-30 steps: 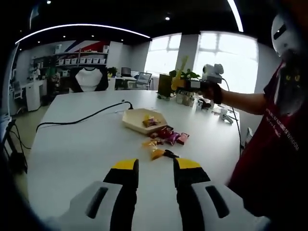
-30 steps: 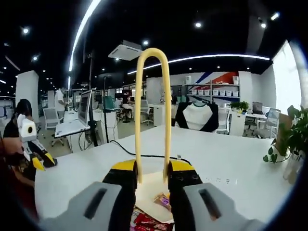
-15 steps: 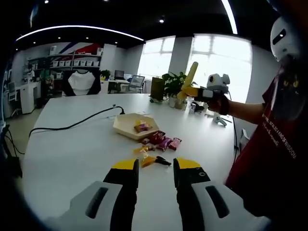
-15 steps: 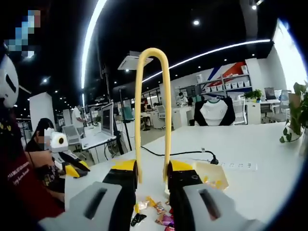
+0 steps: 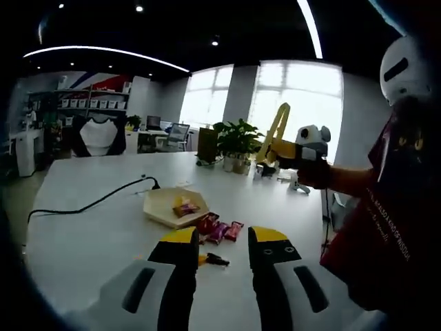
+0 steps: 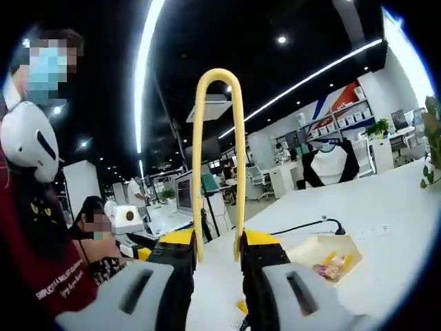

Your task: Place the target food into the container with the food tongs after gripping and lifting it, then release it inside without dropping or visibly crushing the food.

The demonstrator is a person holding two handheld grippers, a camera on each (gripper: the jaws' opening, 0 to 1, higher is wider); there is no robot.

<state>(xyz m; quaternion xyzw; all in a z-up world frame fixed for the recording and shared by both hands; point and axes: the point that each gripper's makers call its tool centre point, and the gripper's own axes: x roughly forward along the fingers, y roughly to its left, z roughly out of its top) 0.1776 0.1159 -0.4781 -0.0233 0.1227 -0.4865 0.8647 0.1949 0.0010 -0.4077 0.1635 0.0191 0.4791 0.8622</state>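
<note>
My right gripper (image 6: 217, 255) clamps the tongs (image 6: 218, 158) aloft, left gripper (image 5: 222, 258) parted and empty; most sweets (image 5: 219, 229) lie outside the tray (image 5: 160, 207), none gripped

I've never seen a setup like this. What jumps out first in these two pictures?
Probably the yellow food tongs, rising like a tall arch from between the right gripper's jaws, which clamp its two arms. Next, on the white table, a shallow tan container holding a wrapped snack, with more bright wrapped snacks scattered just beside it, beyond the empty left gripper.
</note>
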